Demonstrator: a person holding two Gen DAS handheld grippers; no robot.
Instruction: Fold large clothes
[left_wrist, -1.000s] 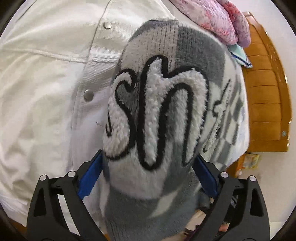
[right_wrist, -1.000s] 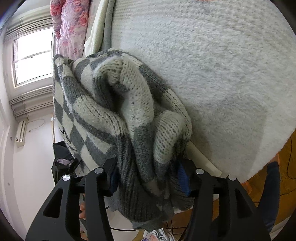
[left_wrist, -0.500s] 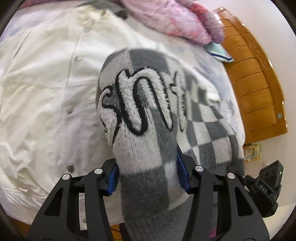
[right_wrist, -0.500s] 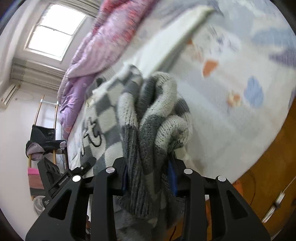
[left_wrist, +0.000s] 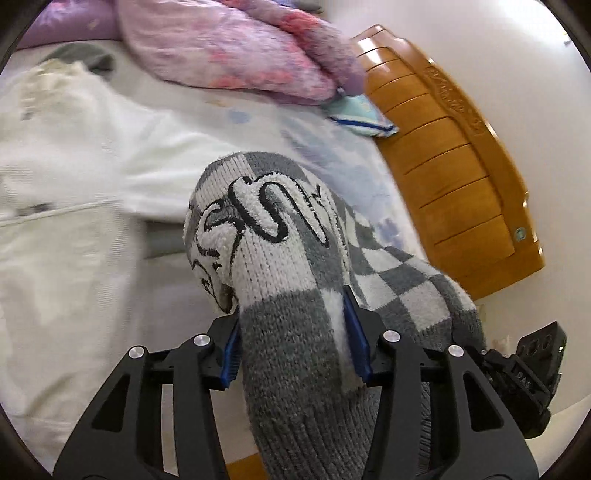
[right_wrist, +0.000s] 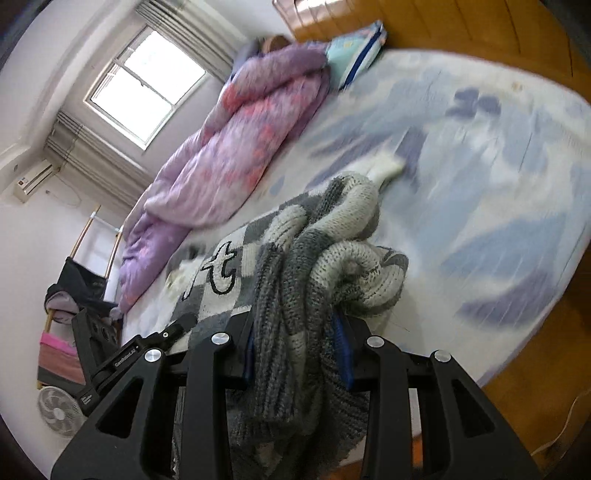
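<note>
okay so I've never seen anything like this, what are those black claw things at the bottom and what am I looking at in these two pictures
The black claws are hand-held grippers, one in each of a person's hands, with a wide-angle camera on each looking along its fingers. One picture is from the left gripper, the other from the right gripper. Both pinch the same grey and white checked sweater; the left jaws are closing on it. Below is a bed with a white jacket, a pink and purple quilt and a wooden headboard.
</note>
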